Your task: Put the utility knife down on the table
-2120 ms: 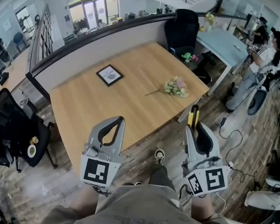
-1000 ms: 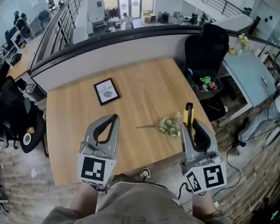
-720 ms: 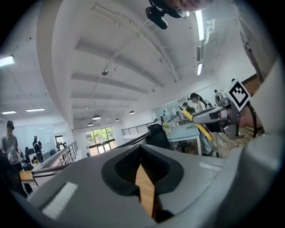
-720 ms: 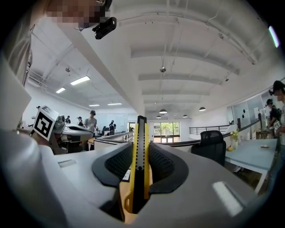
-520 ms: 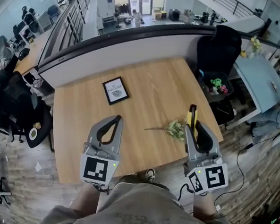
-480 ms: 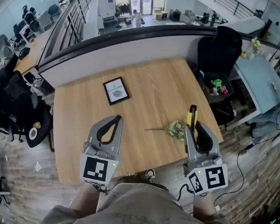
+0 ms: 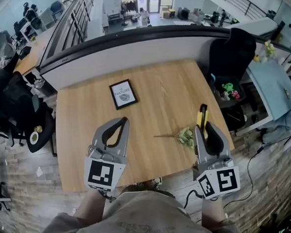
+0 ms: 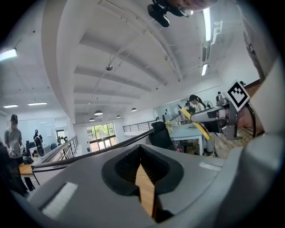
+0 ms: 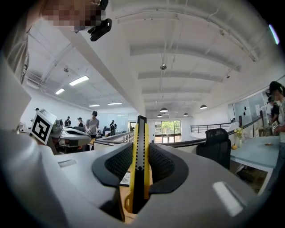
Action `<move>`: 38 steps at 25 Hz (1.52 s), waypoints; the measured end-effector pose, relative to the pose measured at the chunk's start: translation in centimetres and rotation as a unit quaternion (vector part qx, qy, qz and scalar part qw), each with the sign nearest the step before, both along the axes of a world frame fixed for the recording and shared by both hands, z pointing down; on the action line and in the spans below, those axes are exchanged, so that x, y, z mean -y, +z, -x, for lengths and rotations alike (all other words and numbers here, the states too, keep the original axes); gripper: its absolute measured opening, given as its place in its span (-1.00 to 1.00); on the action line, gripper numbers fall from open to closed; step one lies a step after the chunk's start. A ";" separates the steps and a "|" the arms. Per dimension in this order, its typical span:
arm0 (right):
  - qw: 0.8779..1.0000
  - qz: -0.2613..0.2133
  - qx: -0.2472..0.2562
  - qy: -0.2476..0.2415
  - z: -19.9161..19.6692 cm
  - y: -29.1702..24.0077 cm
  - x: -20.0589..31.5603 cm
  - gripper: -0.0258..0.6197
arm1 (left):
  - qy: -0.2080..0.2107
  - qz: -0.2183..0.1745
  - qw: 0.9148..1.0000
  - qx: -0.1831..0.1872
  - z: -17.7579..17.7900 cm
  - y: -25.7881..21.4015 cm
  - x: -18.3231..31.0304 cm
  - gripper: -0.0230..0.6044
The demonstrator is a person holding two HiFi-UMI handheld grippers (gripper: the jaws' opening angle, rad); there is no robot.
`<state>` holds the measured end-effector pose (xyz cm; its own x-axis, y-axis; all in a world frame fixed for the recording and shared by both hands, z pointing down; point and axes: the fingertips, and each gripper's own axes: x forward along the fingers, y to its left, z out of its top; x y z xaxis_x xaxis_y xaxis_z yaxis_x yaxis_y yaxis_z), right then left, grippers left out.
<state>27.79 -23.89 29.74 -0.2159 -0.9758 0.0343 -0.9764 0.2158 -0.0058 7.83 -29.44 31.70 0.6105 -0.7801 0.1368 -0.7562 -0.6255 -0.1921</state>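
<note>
A yellow and black utility knife (image 7: 201, 117) (image 9: 138, 160) stands up between the jaws of my right gripper (image 7: 205, 128) (image 9: 139, 167), which is shut on it above the near right part of the wooden table (image 7: 150, 106). My left gripper (image 7: 117, 126) (image 8: 143, 178) hangs over the table's near left part with its jaws closed together and nothing between them. In the left gripper view the right gripper (image 8: 213, 116) and the knife (image 8: 196, 124) show at the right.
A small bunch of flowers (image 7: 183, 135) lies on the table just left of the right gripper. A framed picture (image 7: 123, 93) lies further back. A grey partition (image 7: 132, 53) runs behind the table, a black chair (image 7: 232, 54) stands at the right, and another chair (image 7: 10, 114) stands at the left.
The head view has swung and come closer, so both grippers now stand over the table instead of short of its near edge. The right gripper still holds the knife.
</note>
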 end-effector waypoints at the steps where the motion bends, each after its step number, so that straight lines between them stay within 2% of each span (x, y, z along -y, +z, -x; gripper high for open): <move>1: 1.000 -0.002 0.001 0.000 0.0 -0.1 0.6 -0.54 | -0.002 -0.003 1.000 -0.004 0.0 -0.1 0.6 -0.92; 6: 1.000 -0.015 0.008 -0.010 1.0 -1.1 4.9 -0.54 | -0.001 -0.013 1.000 -0.017 -0.3 -0.7 3.7 -0.92; 10: 0.999 -0.033 0.006 -0.025 2.0 -2.7 9.4 -0.54 | -0.004 -0.040 0.999 -0.014 0.1 -1.4 7.3 -0.92; 14: 0.999 -0.015 -0.006 -0.030 2.3 -1.7 14.7 -0.54 | -0.018 -0.043 0.999 -0.013 0.6 -0.8 11.3 -0.93; 17: 1.000 0.017 -0.013 -0.022 2.0 1.1 18.6 -0.54 | -0.019 -0.035 0.999 0.010 0.9 1.5 14.2 -0.92; 22: 0.995 0.095 -0.028 -0.011 1.1 8.4 23.8 -0.54 | -0.025 0.013 0.999 0.024 1.4 6.8 18.0 -0.92; 27: 0.983 0.177 -0.037 -0.006 1.0 16.8 26.9 -0.54 | -0.036 0.070 0.996 0.030 2.0 14.1 20.3 -0.92; 31: 0.971 0.235 -0.047 -0.010 1.6 22.8 28.2 -0.54 | -0.043 0.129 0.990 0.039 2.8 19.8 20.9 -0.92; 38: 0.940 0.330 -0.083 -0.029 3.3 33.9 28.3 -0.54 | -0.043 0.201 0.977 0.058 3.9 27.2 20.5 -0.92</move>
<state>24.50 -52.23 63.67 -0.2058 -0.7167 0.6663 -0.9627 0.2704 -0.0064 3.95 -49.95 58.86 0.5069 -0.6968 0.5074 -0.7973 -0.6028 -0.0313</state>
